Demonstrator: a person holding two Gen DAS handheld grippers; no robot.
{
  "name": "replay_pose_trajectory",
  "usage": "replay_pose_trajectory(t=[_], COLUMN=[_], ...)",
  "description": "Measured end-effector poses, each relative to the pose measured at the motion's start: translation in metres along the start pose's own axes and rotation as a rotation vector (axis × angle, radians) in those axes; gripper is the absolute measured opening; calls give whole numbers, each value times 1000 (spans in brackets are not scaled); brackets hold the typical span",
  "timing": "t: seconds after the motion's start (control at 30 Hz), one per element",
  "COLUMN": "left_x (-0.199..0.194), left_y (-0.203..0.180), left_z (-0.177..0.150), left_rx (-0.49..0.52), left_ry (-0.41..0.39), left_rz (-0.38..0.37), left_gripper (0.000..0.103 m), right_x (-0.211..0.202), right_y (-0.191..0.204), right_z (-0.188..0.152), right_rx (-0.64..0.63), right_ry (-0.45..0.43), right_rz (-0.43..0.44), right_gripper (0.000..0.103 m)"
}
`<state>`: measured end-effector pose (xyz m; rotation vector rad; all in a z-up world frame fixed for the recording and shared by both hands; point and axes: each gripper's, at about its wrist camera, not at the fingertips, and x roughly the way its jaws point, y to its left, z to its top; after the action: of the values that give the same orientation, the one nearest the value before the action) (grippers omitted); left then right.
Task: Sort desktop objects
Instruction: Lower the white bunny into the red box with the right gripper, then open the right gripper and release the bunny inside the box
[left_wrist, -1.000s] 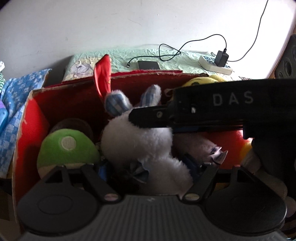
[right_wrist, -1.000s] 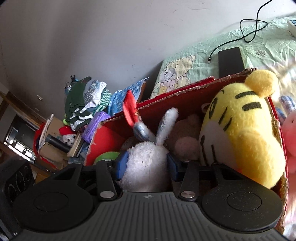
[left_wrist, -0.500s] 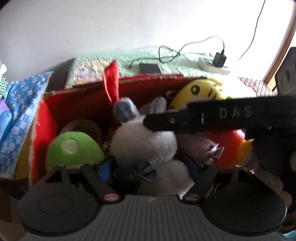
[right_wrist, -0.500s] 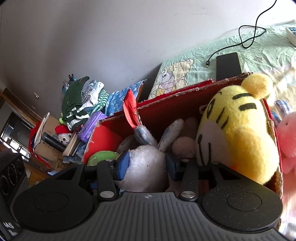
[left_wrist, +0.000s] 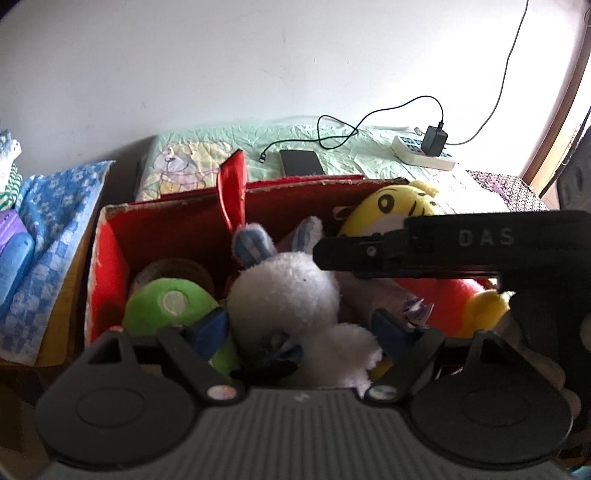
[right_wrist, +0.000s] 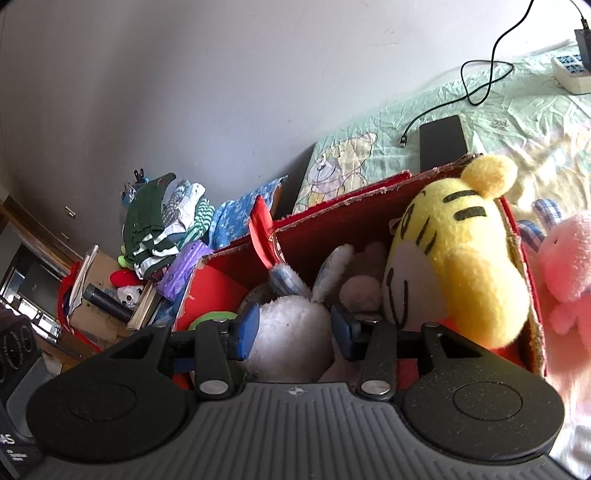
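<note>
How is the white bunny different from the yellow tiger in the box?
The bunny is white with long checked ears; the tiger is yellow with black stripes and a small round ear. The bunny looks smaller and sits low in the red box, while the tiger pokes above its rim. The right gripper has its fingers on either side of the bunny's head; nothing grips the tiger. Both are plush toys in the same box.

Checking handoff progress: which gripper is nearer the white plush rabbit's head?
Right. The right gripper clamps the white plush rabbit at its head; the left gripper, jaws just opened, straddles its body lower down.
</note>
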<state>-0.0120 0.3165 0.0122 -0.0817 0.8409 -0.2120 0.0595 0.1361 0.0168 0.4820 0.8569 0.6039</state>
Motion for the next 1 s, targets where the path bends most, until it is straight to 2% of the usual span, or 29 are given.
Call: replay_pose_trajectory(t=[0.4, 0.53, 1.0], left_x=[8, 9, 16], left_y=[-8, -9, -11], left_z=[-1, -1, -1], left_rx=[2, -4, -16], left_ry=[46, 50, 57], left_rz=[33, 37, 43], left_gripper=[88, 90, 99], right_x=[-10, -12, -20], right_y=[3, 0, -2], right_z=[-12, -15, -21], right_rx=[-28, -9, 0], right_ry=[-30, -42, -50], right_rz=[-55, -65, -87], right_gripper=[44, 38, 38])
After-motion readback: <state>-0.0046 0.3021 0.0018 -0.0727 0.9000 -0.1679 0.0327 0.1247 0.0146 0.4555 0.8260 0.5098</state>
